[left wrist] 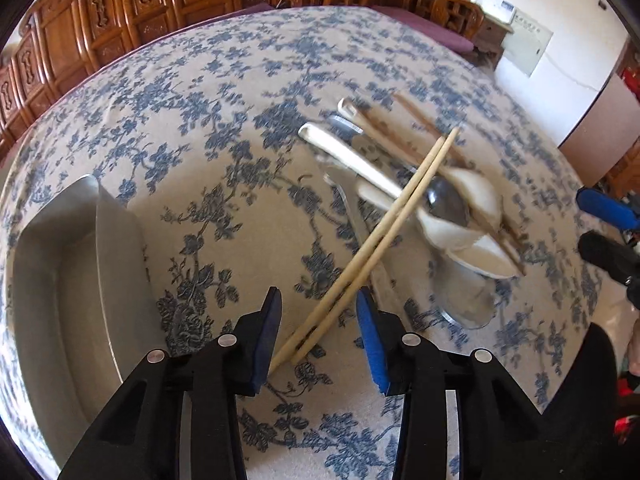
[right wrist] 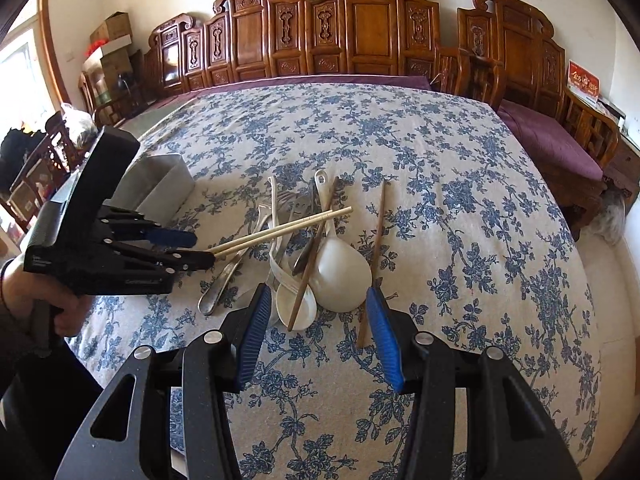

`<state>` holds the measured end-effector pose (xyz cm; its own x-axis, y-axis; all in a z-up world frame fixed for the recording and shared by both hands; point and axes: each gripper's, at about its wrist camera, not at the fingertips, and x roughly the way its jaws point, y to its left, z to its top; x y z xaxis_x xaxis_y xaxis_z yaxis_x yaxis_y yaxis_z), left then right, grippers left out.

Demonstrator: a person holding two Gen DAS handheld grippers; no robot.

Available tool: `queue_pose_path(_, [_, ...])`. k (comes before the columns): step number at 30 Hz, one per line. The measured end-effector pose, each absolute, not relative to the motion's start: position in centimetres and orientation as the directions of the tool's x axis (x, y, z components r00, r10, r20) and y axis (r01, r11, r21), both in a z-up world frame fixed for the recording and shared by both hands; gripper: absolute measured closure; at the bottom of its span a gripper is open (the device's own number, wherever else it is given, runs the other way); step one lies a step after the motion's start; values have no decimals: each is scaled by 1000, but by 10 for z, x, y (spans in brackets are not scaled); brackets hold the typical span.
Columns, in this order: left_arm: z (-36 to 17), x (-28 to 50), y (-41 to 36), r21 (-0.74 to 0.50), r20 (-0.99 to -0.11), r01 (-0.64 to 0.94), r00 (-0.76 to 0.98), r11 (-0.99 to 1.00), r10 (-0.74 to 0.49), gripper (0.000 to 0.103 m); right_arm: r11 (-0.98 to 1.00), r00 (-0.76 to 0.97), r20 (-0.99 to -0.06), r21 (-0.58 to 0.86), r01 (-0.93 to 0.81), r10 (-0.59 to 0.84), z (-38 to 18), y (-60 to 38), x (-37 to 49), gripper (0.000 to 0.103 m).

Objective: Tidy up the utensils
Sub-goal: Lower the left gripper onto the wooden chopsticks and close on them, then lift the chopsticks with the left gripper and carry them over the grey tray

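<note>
Left hand-held gripper (left wrist: pixel 319 322) spread around pale chopsticks (left wrist: pixel 372 240), long axis running lower-left to upper-right; right hand-held gripper (right wrist: pixel 316 322) spread, empty.

Pale bare-wood chopsticks (left wrist: pixel 372 240), glossy white spoons (right wrist: pixel 340 268) and a matt grey metal tray (left wrist: pixel 80 280) lie on woven floral cloth (right wrist: pixel 440 160).

Beyond my blue-flowered tablecloth (right wrist: pixel 400 152) I see a carved wooden bench (right wrist: pixel 360 36) with a purple cushion (right wrist: pixel 548 140), cardboard boxes (right wrist: pixel 114 38) at its left end.
</note>
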<state>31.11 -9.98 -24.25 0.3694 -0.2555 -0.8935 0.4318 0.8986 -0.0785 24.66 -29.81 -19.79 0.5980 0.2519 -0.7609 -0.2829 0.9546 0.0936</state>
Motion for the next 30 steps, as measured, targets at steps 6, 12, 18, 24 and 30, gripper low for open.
queue_pose_path(6, [-239, 318, -98, -89, -887, 414, 381, 906, -261, 74, 951, 594, -762, 89, -297, 257, -198, -293, 244, 51])
queue_pose_path(12, [-238, 320, -101, -66, -893, 440, 375, 895, -250, 74, 951, 595, -762, 87, -298, 256, -198, -291, 243, 51])
queue_pose_path(18, [-241, 316, -103, -32, -903, 462, 367, 886, -224, 77, 951, 596, -761, 89, -295, 256, -196, -293, 243, 51])
queue_pose_path(24, [-249, 322, -106, -44, -914, 456, 341, 889, -220, 87, 951, 596, -760, 90, -297, 259, -195, -293, 244, 51])
queue_pose_path(30, [-243, 313, -106, -45, -903, 452, 363, 891, -230, 99, 953, 593, -766, 85, -292, 250, -199, -293, 245, 51])
